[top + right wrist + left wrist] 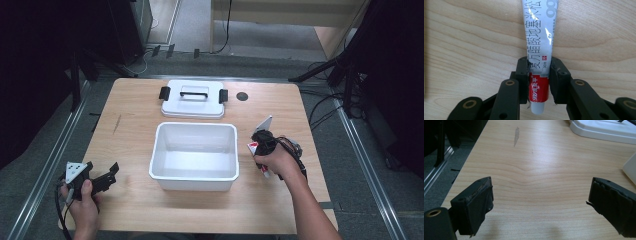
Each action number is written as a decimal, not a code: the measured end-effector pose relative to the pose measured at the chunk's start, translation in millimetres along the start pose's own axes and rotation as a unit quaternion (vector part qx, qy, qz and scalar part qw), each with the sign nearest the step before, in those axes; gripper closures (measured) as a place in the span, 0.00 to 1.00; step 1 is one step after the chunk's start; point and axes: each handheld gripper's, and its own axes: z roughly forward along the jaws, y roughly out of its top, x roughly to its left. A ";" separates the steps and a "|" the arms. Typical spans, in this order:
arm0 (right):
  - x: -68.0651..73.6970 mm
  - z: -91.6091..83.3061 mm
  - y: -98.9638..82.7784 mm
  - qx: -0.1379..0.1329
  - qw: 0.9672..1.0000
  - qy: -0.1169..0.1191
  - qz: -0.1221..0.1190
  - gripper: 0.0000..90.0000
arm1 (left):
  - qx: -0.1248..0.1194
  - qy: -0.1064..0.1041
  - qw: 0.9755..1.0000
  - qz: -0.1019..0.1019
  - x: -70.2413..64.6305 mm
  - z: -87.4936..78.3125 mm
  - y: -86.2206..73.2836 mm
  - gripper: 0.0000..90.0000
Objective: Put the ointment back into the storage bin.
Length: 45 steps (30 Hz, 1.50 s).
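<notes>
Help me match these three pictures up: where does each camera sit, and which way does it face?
High view: above the near edge, facing forward and down at the table, white bin, both forearms.
Left gripper view: on the left gripper, facing bare wood; jaws wide apart.
Right gripper view: on the right gripper, facing down at the clamped tube.
Shared: lid.

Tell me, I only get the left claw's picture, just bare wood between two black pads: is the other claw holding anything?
Observer: Yes, the right claw is shut on a tube, red and white with printed writing.
Operator: Which end is gripped?
Observer: The cap end; the flat end sticks out beyond the pads.
Operator: Anywhere to put it?
Observer: An open white bin sits mid-table, left of that claw, with its lid lying behind it.
</notes>
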 end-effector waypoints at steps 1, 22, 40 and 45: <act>-0.4 -0.3 0.3 0.001 1.000 0.002 -0.001 0.81 | 0.000 0.000 1.000 0.000 0.0 -0.1 0.0 0.07; -6.6 -28.2 0.0 -0.028 0.999 0.028 -0.016 0.81 | -0.002 -0.003 1.000 -0.003 1.0 -0.1 -0.1 0.07; -5.6 -83.9 6.7 -0.060 0.998 0.015 -0.021 0.81 | -0.002 -0.004 1.000 -0.004 1.3 -0.1 -0.1 0.07; 1.2 -97.2 9.8 -0.066 0.997 0.013 -0.031 0.81 | -0.002 -0.004 1.000 -0.006 1.7 -0.1 -0.1 0.07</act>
